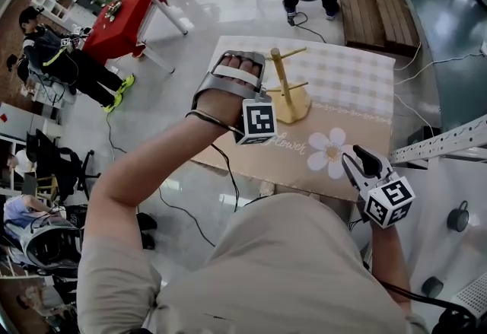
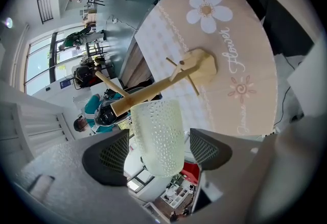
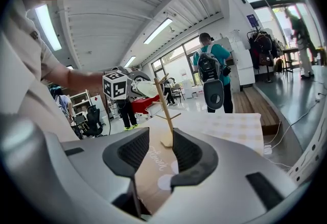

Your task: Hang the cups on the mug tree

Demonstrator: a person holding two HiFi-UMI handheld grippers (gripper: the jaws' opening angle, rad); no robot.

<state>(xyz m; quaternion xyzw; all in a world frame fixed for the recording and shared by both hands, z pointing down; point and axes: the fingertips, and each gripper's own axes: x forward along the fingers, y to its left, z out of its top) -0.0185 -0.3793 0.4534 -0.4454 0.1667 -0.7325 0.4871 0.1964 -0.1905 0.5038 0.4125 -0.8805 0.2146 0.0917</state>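
counted in all: two hand-held grippers, one cup, one mug tree, one desk.

far left of the head view: left hand-held gripper (image 2: 159,152) held above the left part of the desk (image 1: 358,74), with a hand (image 1: 228,97) through its strap that covers the jaws from above. from the left gripper view: jaws spread wide, the one cup (image 2: 156,131), pale and dimpled, standing between them. noted a sliver of background between cup wall and pad on one side, edge to edge with the pad on the other; no firm press made out. cup off the desk, up against the top of the mug tree (image 1: 291,106). handle hidden, so cannot tell whether hooked on a peg.

centre: mug tree upright on the desk, near its middle. pegs counted at two levels. upper end partly masked by the cup in the left gripper view.

far right: right hand-held gripper (image 1: 352,157) by the near right corner of the desk, beside a printed daisy (image 1: 329,150), well apart from the tree. jaws a little apart, nothing between them. near edge of the desk cut off by the person's shoulder and chest.
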